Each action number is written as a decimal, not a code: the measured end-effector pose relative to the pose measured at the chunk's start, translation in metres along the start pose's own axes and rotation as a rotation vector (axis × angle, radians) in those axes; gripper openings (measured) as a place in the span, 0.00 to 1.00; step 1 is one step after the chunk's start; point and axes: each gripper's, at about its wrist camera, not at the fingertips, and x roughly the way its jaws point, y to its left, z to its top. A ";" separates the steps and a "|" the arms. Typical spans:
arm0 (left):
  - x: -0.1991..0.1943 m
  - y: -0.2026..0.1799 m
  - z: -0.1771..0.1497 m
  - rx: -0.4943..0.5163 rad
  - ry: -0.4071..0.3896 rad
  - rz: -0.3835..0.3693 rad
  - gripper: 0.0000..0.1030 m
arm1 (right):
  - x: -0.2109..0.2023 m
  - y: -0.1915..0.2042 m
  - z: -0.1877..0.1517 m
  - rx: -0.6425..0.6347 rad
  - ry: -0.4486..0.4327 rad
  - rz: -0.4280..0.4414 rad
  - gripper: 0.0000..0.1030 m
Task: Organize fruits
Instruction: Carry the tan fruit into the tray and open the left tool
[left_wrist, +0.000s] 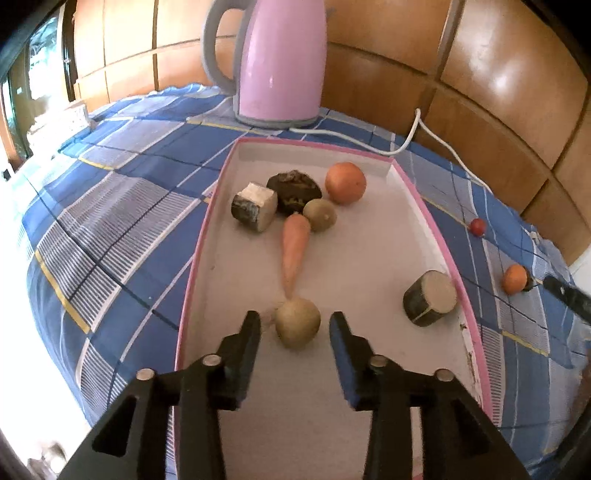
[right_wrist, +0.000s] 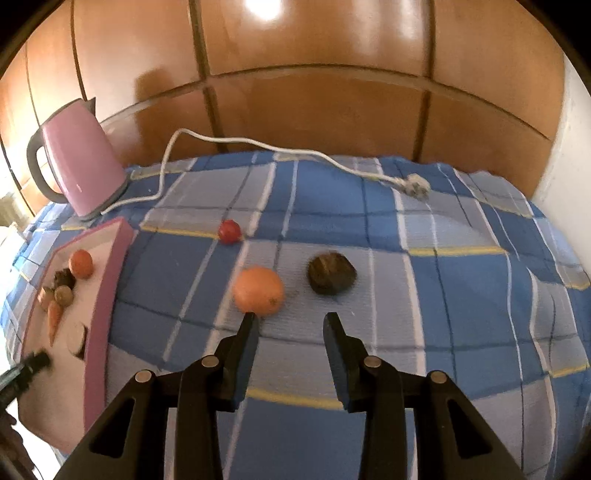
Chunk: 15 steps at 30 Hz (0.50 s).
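1. Down in the shallow white tray with a pink rim (left_wrist: 424, 192), a round yellowish-green fruit (left_wrist: 297, 323) lay between the left gripper (left_wrist: 295, 325)'s spread black tongs, and neither pad touched it.
2. At that fruit's 12 o'clock a tapered orange carrot (left_wrist: 294, 251) pointed its tip down toward it, with a small brown kiwi (left_wrist: 320, 214), a dark lumpy fruit (left_wrist: 293, 191), a round orange (left_wrist: 345, 182) and a cut log-shaped piece (left_wrist: 254, 206) clustered beyond.
3. Another cut cylinder with a pale face (left_wrist: 430, 297) sat at 3 o'clock, near the tray's right rim.
4. On the blue checked tablecloth (right_wrist: 424, 295), the right gripper (right_wrist: 290, 325) hung with its tongs apart and nothing between them.
5. A second orange (right_wrist: 258, 291) rested at its 11 o'clock, a dark brown round fruit (right_wrist: 331, 272) at 1 o'clock, and a small red fruit (right_wrist: 229, 231) further off.
6. A pink electric kettle (right_wrist: 83, 162) stood at 10 o'clock, trailing a white cord (right_wrist: 295, 153).
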 end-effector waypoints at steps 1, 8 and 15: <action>-0.001 -0.001 0.000 0.002 -0.005 -0.003 0.47 | 0.002 0.004 0.005 -0.006 -0.006 0.004 0.35; -0.008 -0.002 -0.003 0.003 -0.024 -0.002 0.58 | 0.023 0.030 0.035 -0.035 -0.014 0.054 0.35; -0.013 0.001 -0.006 -0.006 -0.036 -0.005 0.66 | 0.060 0.053 0.058 -0.067 0.025 0.070 0.35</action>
